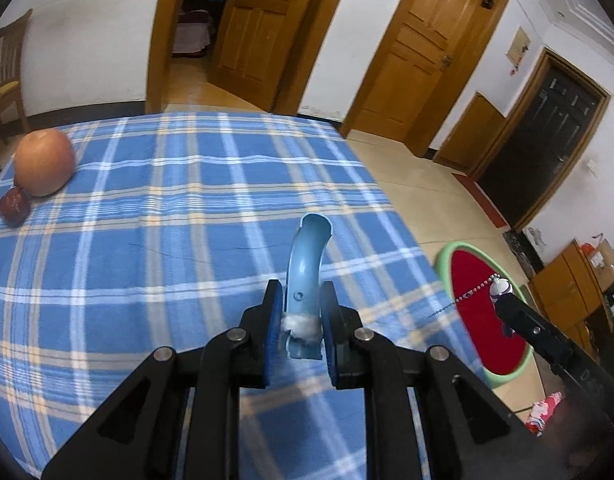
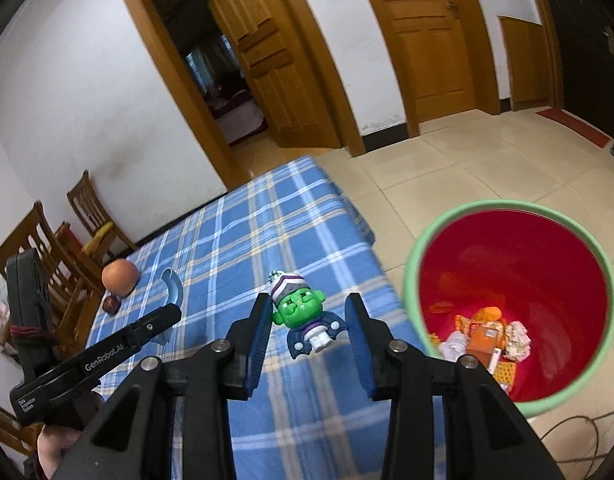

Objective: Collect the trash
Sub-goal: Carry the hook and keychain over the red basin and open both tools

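A curved blue plastic scrap [image 1: 309, 276] sat clamped in the left gripper [image 1: 301, 312] above the checked tablecloth [image 1: 167, 240], near its right edge. The right gripper [image 2: 305, 328] pinched a green figurine [image 2: 303, 316] just beside the red bin [image 2: 515, 280] on open floor.

We see white walls [image 2: 87, 100] across the top of both frames, broken by wooden doors [image 1: 419, 52], one [image 2: 267, 68] ajar onto a dim room. Beige tile floor [image 2: 467, 160] fills the right. Wooden chairs [image 2: 47, 248] stand at left, beside the blue plaid tablecloth [image 1: 167, 240].
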`<state>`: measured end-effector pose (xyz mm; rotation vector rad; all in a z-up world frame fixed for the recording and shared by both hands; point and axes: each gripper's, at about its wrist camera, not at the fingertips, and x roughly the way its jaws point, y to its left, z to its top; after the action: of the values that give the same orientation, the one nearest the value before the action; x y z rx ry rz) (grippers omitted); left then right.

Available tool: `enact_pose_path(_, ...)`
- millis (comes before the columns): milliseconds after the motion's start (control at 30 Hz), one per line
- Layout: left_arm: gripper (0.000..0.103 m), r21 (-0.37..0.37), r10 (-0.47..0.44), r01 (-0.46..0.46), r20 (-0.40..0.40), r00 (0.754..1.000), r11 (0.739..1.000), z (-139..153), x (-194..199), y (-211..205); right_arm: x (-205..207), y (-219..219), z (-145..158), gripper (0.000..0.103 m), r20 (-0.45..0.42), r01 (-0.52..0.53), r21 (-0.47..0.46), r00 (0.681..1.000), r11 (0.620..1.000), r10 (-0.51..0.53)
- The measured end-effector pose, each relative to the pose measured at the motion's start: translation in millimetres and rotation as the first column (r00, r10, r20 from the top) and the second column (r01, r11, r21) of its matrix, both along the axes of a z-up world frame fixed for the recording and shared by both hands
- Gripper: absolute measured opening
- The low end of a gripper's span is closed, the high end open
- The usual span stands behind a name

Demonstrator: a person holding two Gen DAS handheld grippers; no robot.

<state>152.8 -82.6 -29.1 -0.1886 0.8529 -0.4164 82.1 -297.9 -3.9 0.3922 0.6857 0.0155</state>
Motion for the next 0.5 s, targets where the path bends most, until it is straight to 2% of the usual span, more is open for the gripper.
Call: enact_pose_path(500, 0.018, -0.018, -0.148, 0.148, 0.001, 0.989, 0.989, 17, -23, -70, -48, -69, 5, 0.041, 0.034, 0.154, 0.046, 0.987, 0.987, -0.156)
